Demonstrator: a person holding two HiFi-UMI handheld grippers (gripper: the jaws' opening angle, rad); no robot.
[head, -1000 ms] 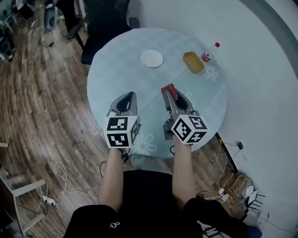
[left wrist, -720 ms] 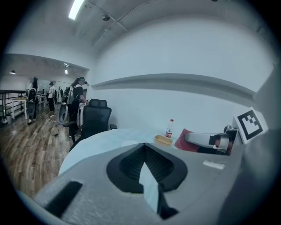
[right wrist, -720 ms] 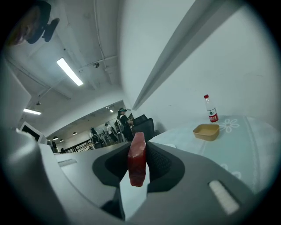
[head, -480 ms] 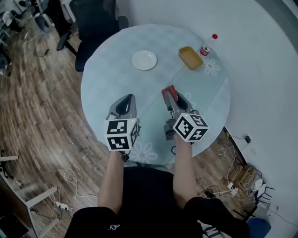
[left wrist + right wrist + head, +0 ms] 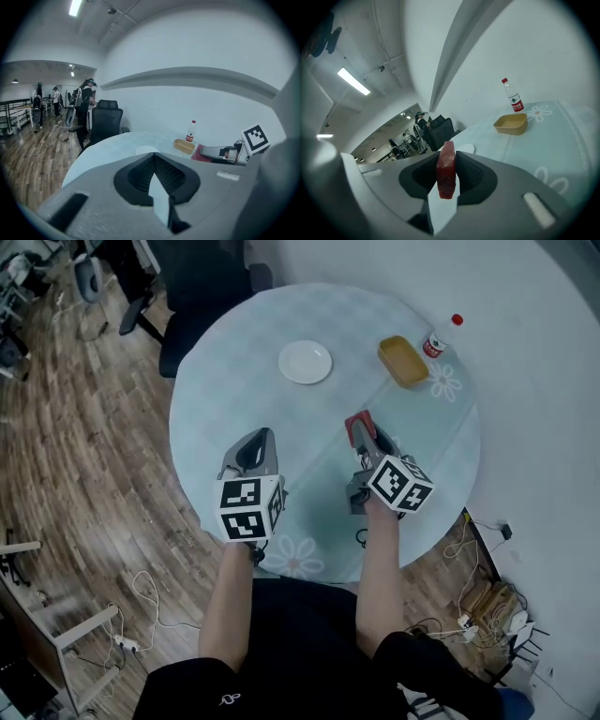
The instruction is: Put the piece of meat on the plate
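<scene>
Over table (image 5: 234,399), meat (image 5: 359,424) points lengthwise toward plate (image 5: 306,362).

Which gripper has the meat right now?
The right gripper: the red meat is clamped on edge between its jaws. The left gripper has its jaws closed together with nothing between them.

No legible text, bottle (image 5: 442,337) label unreadable

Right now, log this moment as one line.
right claw: shut on piece of meat | left claw: shut, empty | plate: bare, ahead on table | meat not yet placed
</scene>
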